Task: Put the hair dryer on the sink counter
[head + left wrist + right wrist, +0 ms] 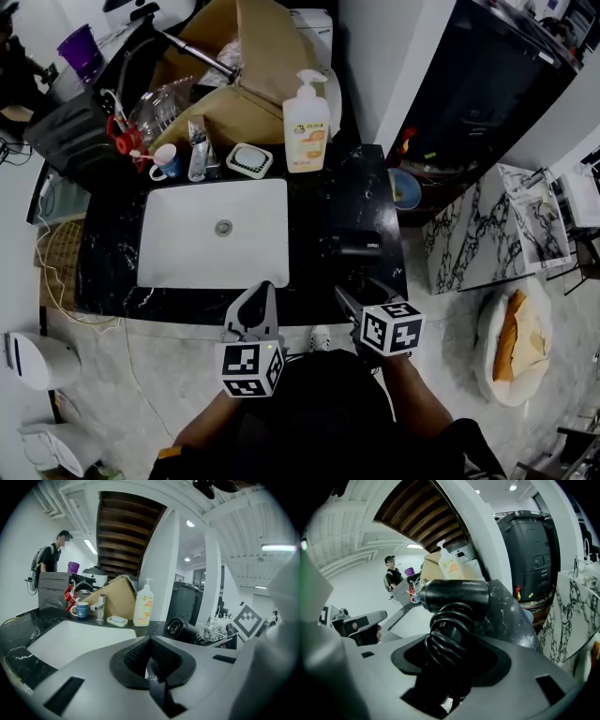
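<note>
Right gripper [352,296] tilts down over the near counter [112,272] edge, jaws wide, clamped on the cord-wrapped handle of the hair dryer [349,246]. Its barrel is over the counter just right of the sink [187,253]. Left gripper [262,292] hovers at the near edge, jaws together, empty; bare counter runs far to the soap bottle [306,122].

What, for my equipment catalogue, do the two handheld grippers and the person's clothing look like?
The left gripper and right gripper are light grey moulded shells with black-lined claws. Each carries a white cube printed with black square markers: left cube, right cube. The person wears a black top.
</note>
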A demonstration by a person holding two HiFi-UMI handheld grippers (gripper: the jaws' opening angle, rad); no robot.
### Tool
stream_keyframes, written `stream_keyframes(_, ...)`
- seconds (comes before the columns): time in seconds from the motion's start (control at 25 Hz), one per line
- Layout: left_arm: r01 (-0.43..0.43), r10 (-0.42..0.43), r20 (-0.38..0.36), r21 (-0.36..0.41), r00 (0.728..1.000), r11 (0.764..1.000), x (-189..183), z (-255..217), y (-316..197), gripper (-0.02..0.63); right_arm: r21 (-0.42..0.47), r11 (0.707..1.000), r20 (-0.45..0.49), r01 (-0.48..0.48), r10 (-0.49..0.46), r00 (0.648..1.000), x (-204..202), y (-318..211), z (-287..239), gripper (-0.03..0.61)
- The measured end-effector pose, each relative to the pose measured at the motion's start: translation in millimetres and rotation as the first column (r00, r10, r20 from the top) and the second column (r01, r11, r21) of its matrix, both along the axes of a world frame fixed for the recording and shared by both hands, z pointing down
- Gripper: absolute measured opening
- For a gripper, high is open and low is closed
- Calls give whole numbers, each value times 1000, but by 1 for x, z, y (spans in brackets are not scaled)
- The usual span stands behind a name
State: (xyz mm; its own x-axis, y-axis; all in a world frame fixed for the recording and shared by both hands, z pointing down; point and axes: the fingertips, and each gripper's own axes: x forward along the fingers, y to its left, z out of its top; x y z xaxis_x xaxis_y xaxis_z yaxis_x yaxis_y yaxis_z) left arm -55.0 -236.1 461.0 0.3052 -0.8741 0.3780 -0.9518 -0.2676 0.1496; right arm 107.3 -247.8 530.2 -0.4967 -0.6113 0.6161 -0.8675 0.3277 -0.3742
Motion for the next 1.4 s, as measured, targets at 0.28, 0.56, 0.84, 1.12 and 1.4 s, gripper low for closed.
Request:
stream_keyframes(0.28,21,-21,15,-25,1000,999,4,8,-11,6,-47,999,-53,27,-30,998,1,-9,23,261)
stream_keyframes(0.56,25,-24,25,-42,999,999,7,12,-13,6,-62,997,-95,50,-56,994,-4,-8,34,261)
stream_keyframes(0.84,27,-26,30,-38,999,999,6,11,-10,6,-86,995,-144,41,-53,988,-1,-5,46,262)
stream_keyframes(1.12,17,-16,27,-31,999,999,7,9,-4,6,-89,996,-191,26,-43,981,1,-1,56,264)
stream_keyframes(1.4,2,-1,26,-19,1000,1000,7,4,2,6,-75,997,-256,25,-44,966,-1,-1,61,265)
